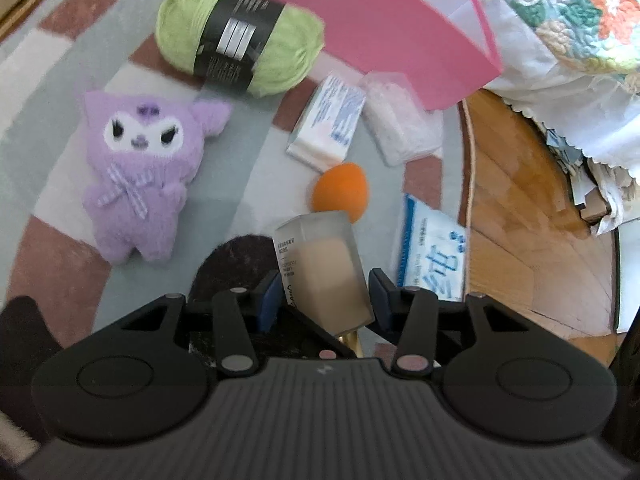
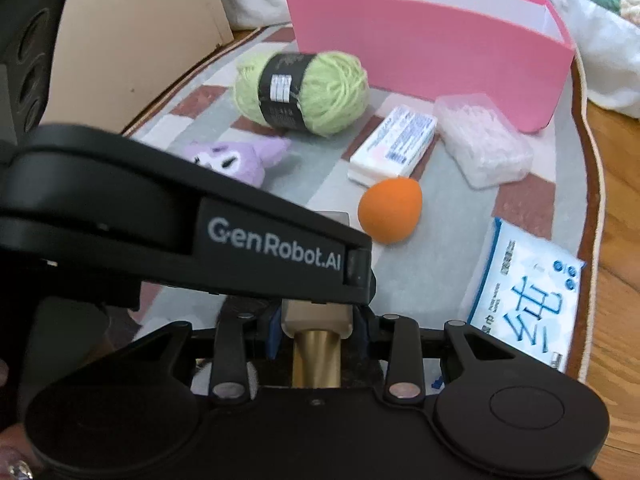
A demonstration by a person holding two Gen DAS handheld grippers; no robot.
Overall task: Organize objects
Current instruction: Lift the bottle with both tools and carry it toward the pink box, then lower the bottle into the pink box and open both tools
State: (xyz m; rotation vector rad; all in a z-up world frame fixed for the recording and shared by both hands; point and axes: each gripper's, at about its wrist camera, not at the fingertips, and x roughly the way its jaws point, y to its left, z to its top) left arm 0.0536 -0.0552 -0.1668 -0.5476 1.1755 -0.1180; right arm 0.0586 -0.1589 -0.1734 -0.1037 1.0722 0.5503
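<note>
A round rug [image 2: 448,216] in grey, white and brick-red patches lies on a wooden floor [image 1: 520,216]; a floral quilt [image 1: 576,12] hangs at the rug's far right edge; a pink box [image 2: 432,52] stands open at the back of the rug. In front of it lie a green yarn ball [image 2: 308,92] with a black band of unreadable print, a purple plush [image 1: 136,168], a white-and-blue tissue pack [image 2: 394,144], a clear plastic case [image 2: 484,144], an orange sponge [image 2: 390,210] and a blue-and-white packet [image 2: 528,300] bearing a large Chinese character. The left gripper [image 1: 322,288], marked "GenRobot.AI" on its side, looks pressed against a foundation bottle [image 1: 324,268] with small illegible lettering; the right gripper [image 2: 316,326] pinches the same bottle near its gold cap [image 2: 316,356].
</note>
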